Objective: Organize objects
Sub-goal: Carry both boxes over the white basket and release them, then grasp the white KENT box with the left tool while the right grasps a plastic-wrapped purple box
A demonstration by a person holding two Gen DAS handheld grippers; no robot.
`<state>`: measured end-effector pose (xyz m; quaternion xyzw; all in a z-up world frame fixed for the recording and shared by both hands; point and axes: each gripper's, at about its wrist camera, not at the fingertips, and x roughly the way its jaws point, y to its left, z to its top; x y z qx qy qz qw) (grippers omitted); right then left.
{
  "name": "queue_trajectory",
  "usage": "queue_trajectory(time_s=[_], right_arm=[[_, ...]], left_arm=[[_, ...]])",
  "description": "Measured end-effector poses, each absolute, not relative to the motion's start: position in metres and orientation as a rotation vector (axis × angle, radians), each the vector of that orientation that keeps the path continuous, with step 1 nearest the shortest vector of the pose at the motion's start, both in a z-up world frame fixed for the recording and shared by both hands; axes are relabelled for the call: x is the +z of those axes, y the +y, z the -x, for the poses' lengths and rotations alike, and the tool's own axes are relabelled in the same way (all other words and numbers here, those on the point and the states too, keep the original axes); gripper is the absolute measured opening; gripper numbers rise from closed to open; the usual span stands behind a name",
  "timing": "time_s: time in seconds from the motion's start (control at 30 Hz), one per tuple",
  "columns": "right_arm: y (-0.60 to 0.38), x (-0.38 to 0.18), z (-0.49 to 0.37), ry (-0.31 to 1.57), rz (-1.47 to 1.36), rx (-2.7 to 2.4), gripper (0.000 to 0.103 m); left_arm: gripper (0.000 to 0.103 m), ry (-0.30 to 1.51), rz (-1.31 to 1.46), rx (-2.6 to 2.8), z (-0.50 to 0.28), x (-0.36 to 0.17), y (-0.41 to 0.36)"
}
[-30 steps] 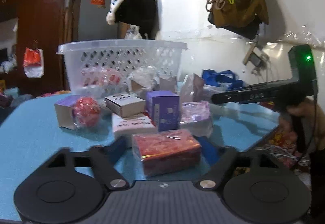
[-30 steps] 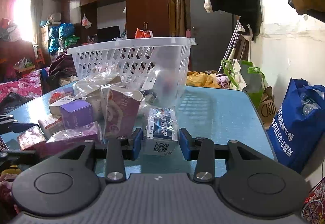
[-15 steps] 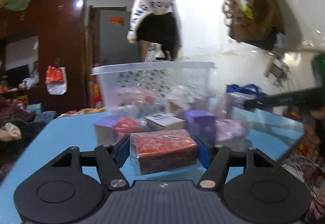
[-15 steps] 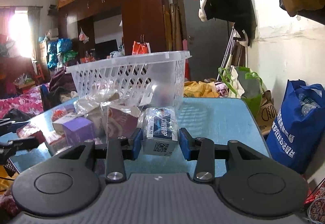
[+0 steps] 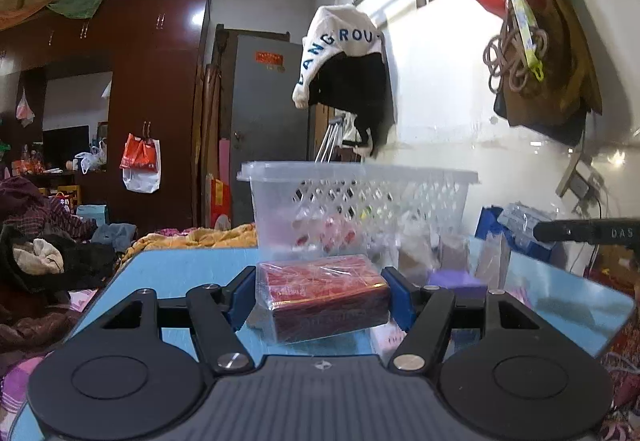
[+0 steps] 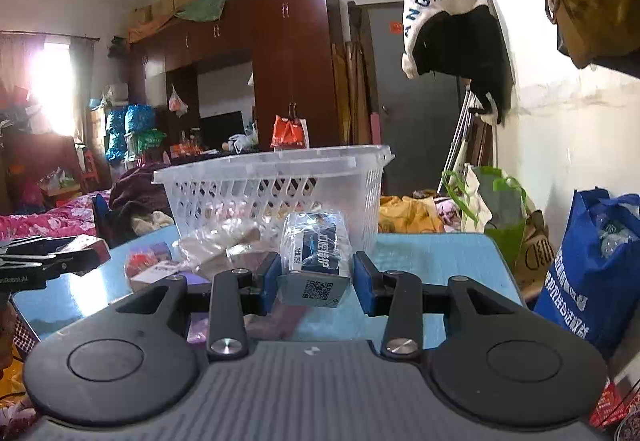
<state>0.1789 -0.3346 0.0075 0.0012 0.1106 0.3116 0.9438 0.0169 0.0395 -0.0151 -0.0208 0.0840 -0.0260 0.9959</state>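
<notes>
A red box in clear wrap (image 5: 320, 291) hangs above the blue table (image 5: 180, 269), with my left gripper (image 5: 320, 301) shut on its sides. Behind it stands the clear plastic basket (image 5: 360, 197) with several packets inside. My right gripper (image 6: 318, 281) is shut on a small blue-and-white pack with a QR code (image 6: 316, 253), held off the table in front of the basket (image 6: 272, 193). In the left wrist view the right gripper (image 5: 580, 231) shows at the right edge. In the right wrist view the left gripper (image 6: 44, 261) shows at the left edge, carrying the red box (image 6: 90, 243).
Loose boxes and wrapped packets lie on the table beside the basket, among them a purple box (image 5: 456, 281). A blue shopping bag (image 6: 592, 265) stands past the table's right edge by the wall. Clothes hang on the wall (image 5: 344, 73). A cluttered bed (image 5: 40, 261) lies left.
My left gripper has lifted the red box off the table and swung left, so the basket now stands straight behind it. The right gripper has tilted up a little with its pack.
</notes>
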Motion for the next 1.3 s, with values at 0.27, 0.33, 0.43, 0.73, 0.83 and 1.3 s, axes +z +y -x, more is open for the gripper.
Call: queue_trajectory(time_s=[0.27, 0.33, 0.43, 0.73, 0.83, 1.3], right_arm=[[-0.292, 0.069, -0.218, 0.136, 0.068, 0.6, 0.043], [-0.273, 0.085, -0.247, 0.184, 0.088, 0.586, 0.043], [-0.253, 0.093, -0.281, 0.249, 0.101, 0.585, 0.043], [-0.239, 0.082, -0.294, 0.26, 0.126, 0.592, 0.089], [-0.268, 0.074, -0.257, 0.176, 0.096, 0.615, 0.103], [-0.294, -0.01, -0.248, 0.511, 0.155, 0.593, 0.103]], left_arm=[[0.069, 0.108, 0.026, -0.081, -0.074, 0.06, 0.034], [0.069, 0.147, 0.034, -0.097, -0.108, 0.083, 0.031], [0.069, 0.236, 0.03, -0.091, -0.163, 0.102, 0.023], [0.092, 0.416, 0.062, -0.06, -0.233, 0.082, 0.019], [0.092, 0.352, 0.046, -0.056, -0.202, 0.079, 0.023], [0.092, 0.423, 0.068, -0.244, -0.061, -0.012, 0.017]])
